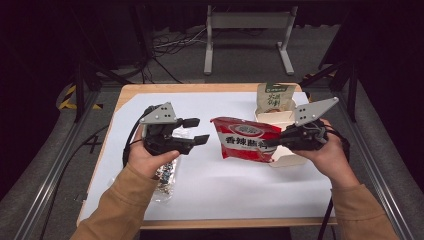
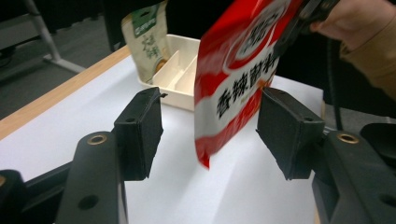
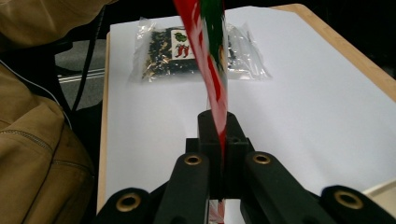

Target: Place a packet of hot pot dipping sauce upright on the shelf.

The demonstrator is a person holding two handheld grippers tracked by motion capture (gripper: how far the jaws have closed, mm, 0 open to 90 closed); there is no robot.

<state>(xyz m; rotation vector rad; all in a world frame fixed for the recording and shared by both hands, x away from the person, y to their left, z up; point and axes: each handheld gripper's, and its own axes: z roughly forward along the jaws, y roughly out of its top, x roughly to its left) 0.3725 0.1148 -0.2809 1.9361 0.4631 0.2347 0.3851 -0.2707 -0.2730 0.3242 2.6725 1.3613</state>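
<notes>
A red snack bag (image 1: pixel 245 139) with white lettering hangs in the air over the white sheet, with my right gripper (image 1: pixel 272 142) shut on its right edge. In the right gripper view the bag (image 3: pixel 210 56) runs edge-on up out of the closed right gripper (image 3: pixel 219 135). My left gripper (image 1: pixel 197 131) is open, level, and points at the bag's left edge from a short way off. In the left gripper view the bag (image 2: pixel 233 79) hangs just beyond the wide left gripper (image 2: pixel 210 130), and neither pad touches it.
A cream divided box (image 1: pixel 287 116) sits at the back right with a beige-and-green pouch (image 1: pixel 274 97) standing in it. A clear packet of dark spices (image 1: pixel 165 177) lies by the person's left forearm. A white sheet (image 1: pixel 225 185) covers the wooden table.
</notes>
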